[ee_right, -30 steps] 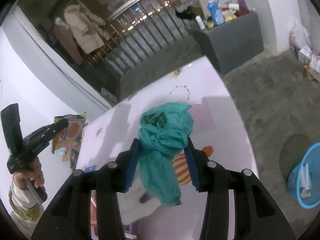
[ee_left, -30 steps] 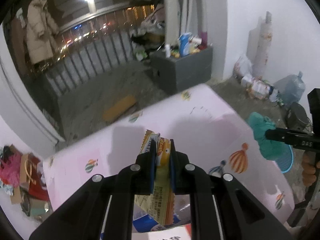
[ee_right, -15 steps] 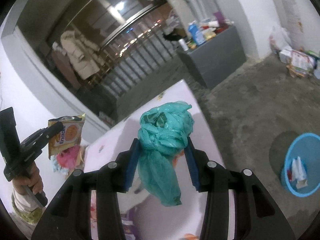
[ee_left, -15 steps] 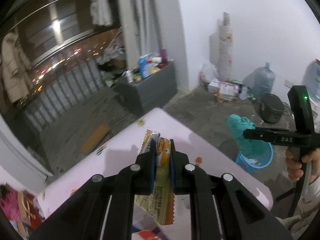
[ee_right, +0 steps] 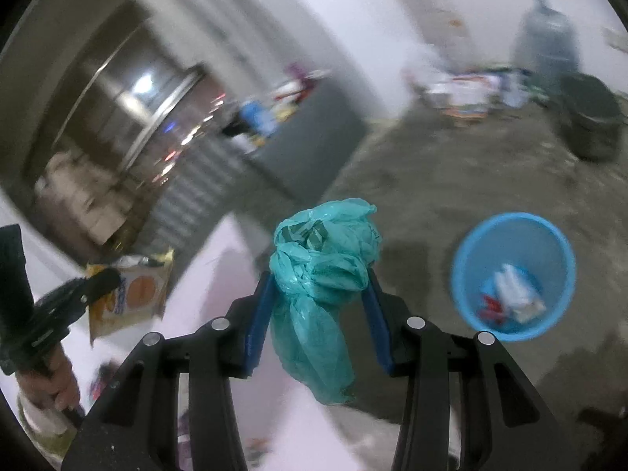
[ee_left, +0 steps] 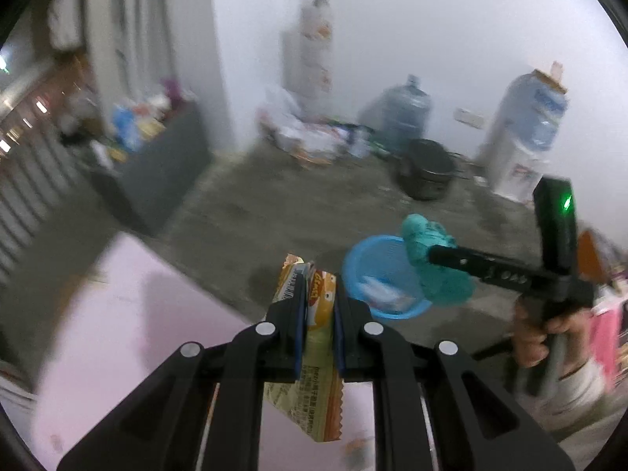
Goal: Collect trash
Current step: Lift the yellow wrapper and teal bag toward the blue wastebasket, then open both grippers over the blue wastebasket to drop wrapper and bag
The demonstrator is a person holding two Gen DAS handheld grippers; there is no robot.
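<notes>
My left gripper [ee_left: 317, 286] is shut on a yellow-orange snack wrapper [ee_left: 314, 384] that hangs between its jaws, above the pink table's edge. My right gripper [ee_right: 320, 274] is shut on a crumpled teal plastic bag [ee_right: 322, 267]. A blue trash bin [ee_right: 512, 274] with a few pieces of trash in it stands on the floor, right of the bag. In the left wrist view the teal bag [ee_left: 435, 259] hangs over the right rim of the bin [ee_left: 373, 271]. The left gripper with the wrapper [ee_right: 129, 294] shows at the left of the right wrist view.
The pink table [ee_left: 117, 333] lies below and left. A grey cabinet [ee_left: 153, 172] with bottles stands at the back left. Water jugs [ee_left: 404, 114], a black pot [ee_left: 428, 172], a water dispenser [ee_left: 522, 137] and floor clutter line the white wall.
Both grippers have swung right, off the table and toward the blue bin. The bin now looks larger and nearer. Both views are blurred by motion. Each gripper still holds its item.
</notes>
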